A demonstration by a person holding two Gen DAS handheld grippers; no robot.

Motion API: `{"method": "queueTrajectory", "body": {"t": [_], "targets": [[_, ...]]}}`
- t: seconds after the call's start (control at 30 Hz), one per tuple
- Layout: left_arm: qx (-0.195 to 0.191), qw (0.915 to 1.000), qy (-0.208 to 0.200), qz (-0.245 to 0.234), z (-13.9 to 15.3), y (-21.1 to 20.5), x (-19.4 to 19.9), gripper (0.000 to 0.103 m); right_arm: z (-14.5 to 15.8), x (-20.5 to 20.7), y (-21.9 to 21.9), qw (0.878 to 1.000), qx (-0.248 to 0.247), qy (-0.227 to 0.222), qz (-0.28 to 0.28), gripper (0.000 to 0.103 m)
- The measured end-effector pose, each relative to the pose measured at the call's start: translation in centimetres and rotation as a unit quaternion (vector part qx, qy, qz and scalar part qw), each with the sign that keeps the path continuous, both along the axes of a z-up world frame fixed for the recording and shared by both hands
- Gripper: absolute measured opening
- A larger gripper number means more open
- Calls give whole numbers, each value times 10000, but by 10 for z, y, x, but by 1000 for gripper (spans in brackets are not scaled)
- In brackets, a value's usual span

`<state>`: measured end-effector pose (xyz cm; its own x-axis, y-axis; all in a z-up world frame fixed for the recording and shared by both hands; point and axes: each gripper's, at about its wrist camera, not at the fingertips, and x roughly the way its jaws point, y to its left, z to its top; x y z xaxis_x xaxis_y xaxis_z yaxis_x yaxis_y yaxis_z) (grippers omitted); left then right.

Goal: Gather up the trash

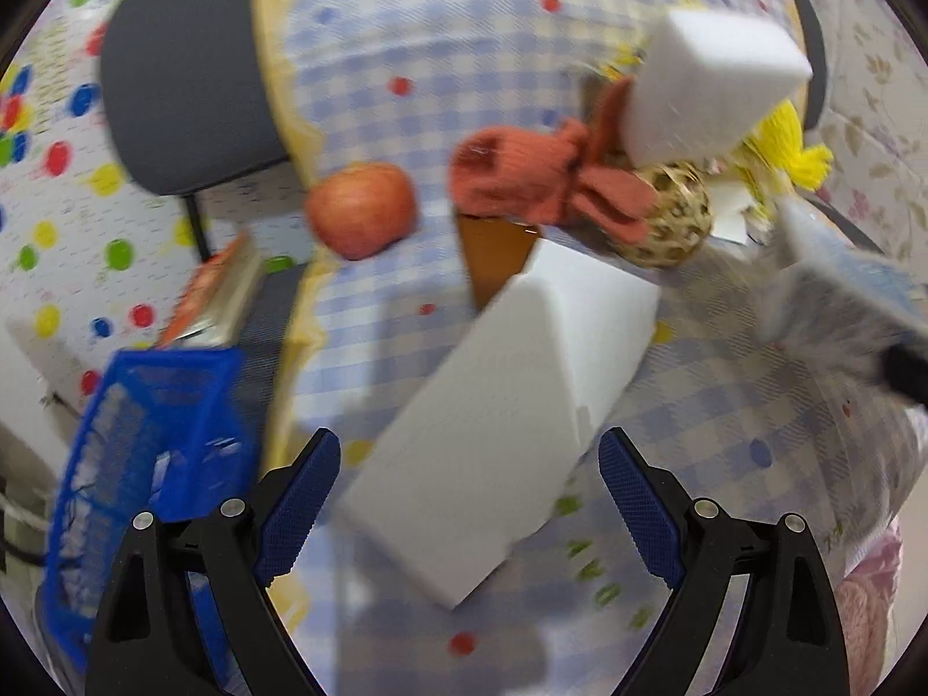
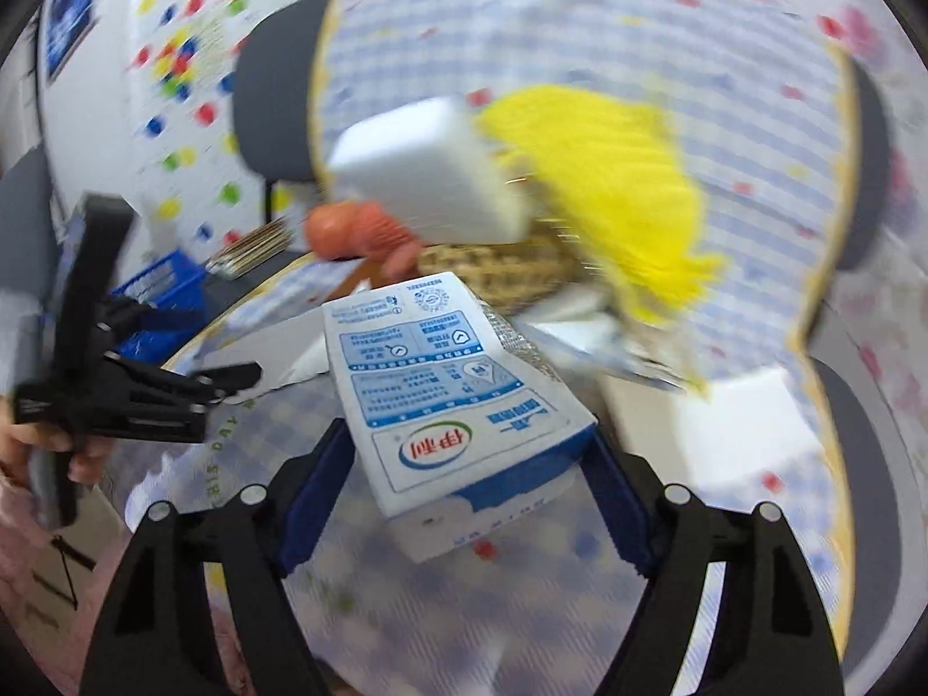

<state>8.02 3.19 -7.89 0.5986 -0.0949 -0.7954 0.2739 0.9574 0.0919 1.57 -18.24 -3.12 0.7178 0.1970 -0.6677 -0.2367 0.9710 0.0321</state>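
Observation:
My right gripper (image 2: pixel 470 458) is shut on a blue and white milk carton (image 2: pixel 446 383) and holds it above the checked tablecloth (image 2: pixel 580 17); the carton also shows blurred at the right of the left wrist view (image 1: pixel 835 301). My left gripper (image 1: pixel 470 475) is open, its fingers on either side of a white foam block (image 1: pixel 493 417) lying on the table. It also shows at the left of the right wrist view (image 2: pixel 243 374). A blue mesh basket (image 1: pixel 145 464) stands beside the table on the left.
On the table are an apple (image 1: pixel 362 209), an orange knitted glove (image 1: pixel 539 174), a woven ball (image 1: pixel 673 220), a second white foam block (image 1: pixel 707 81), yellow yarn (image 2: pixel 609 174) and a brown box (image 1: pixel 493 255). Grey chairs (image 1: pixel 180 75) stand around.

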Motion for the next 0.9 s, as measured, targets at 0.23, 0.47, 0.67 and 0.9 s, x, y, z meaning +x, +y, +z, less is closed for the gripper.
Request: {"method": "queueTrajectory", "body": {"t": [0.23, 0.47, 0.67, 0.9], "targets": [[-285, 9986, 337, -296, -18, -1, 38, 92, 8, -32, -31, 9986, 331, -131, -397, 76], [-975, 9889, 847, -738, -22, 12, 34, 91, 5, -50, -35, 9970, 521, -136, -548, 75], [-1467, 9778, 820, -1248, -11, -18, -16, 76, 5, -57, -40, 9956, 653, -77, -663, 74], [-1613, 9835, 792, -191, -16, -2, -18, 72, 11, -74, -47, 9944, 628, -253, -810, 73]]}}
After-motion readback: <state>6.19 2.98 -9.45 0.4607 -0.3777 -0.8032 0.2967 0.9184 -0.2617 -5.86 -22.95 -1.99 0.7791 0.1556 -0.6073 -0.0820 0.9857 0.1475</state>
